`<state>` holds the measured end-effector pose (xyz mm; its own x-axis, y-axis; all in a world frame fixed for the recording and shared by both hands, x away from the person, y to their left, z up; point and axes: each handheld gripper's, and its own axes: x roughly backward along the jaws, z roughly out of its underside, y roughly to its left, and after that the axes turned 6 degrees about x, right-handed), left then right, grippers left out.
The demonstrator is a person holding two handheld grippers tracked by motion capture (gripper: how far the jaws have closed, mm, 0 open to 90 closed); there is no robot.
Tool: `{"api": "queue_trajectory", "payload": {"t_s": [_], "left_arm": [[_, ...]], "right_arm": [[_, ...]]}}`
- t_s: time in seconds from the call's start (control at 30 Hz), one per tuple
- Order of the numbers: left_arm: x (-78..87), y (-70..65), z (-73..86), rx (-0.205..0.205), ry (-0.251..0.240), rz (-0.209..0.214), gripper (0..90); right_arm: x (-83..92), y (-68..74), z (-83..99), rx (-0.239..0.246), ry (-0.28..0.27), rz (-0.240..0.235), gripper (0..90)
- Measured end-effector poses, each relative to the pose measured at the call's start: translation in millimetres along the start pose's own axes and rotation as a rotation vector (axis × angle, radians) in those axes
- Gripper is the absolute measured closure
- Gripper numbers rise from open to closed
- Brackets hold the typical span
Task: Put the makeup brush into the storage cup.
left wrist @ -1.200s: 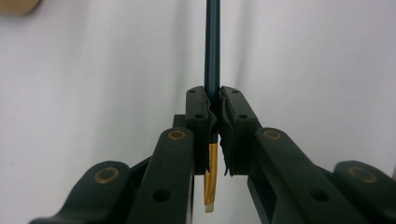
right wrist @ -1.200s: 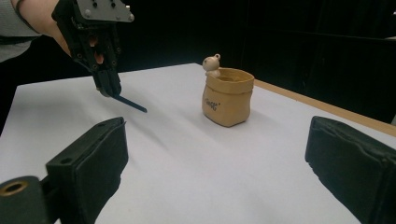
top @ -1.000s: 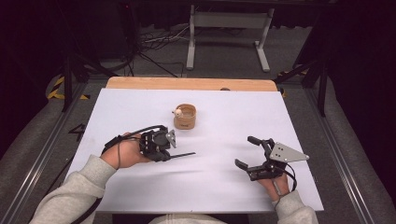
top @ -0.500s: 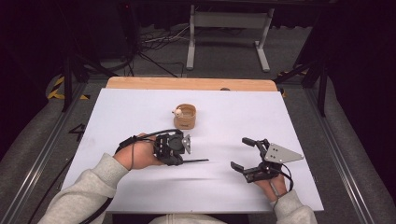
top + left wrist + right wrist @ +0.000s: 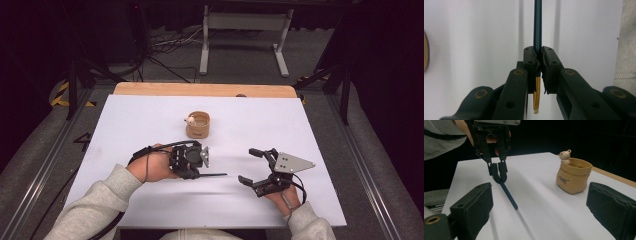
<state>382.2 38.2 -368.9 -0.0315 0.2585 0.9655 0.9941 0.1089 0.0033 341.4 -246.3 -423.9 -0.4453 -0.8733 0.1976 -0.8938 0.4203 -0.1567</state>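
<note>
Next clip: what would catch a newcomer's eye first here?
The left gripper, shut on a dark pen near the middle of the white table, its tip aimed toward the right gripper, whose jaws stand wide open. Behind them sits a tan pouch-shaped pot with a small bear on its rim.

The pencil (image 5: 537,27) is looking smooth and a bit shiny, dark blue with a gold end. The left gripper (image 5: 538,65) is showing matt black plastic jaws with rough, crinkly pads (image 5: 545,72). The little pot (image 5: 573,178) is looking like smooth tan clay, and the table (image 5: 150,120) is wearing a matt white cover over wood.
</note>
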Motion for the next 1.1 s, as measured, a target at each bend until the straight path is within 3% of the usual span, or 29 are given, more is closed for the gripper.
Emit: {"api": "queue_trajectory", "payload": {"t_s": [0.4,0.67,1.1], "left_arm": [[-1.2,-2.2,-1.2,-0.018,0.002,0.007,82.6],[-0.5,-4.6,-2.9,-0.038,0.014,0.012,82.5],[-1.3,-7.4,-4.7,-0.056,0.017,0.023,82.5]], "right_arm": [[-29.1,8.8,-0.6,0.006,0.038,-0.124,11.5],[-43.3,13.7,-0.7,0.032,0.087,-0.200,23.2],[-53.2,14.4,1.5,0.031,0.162,-0.273,38.2]]}}
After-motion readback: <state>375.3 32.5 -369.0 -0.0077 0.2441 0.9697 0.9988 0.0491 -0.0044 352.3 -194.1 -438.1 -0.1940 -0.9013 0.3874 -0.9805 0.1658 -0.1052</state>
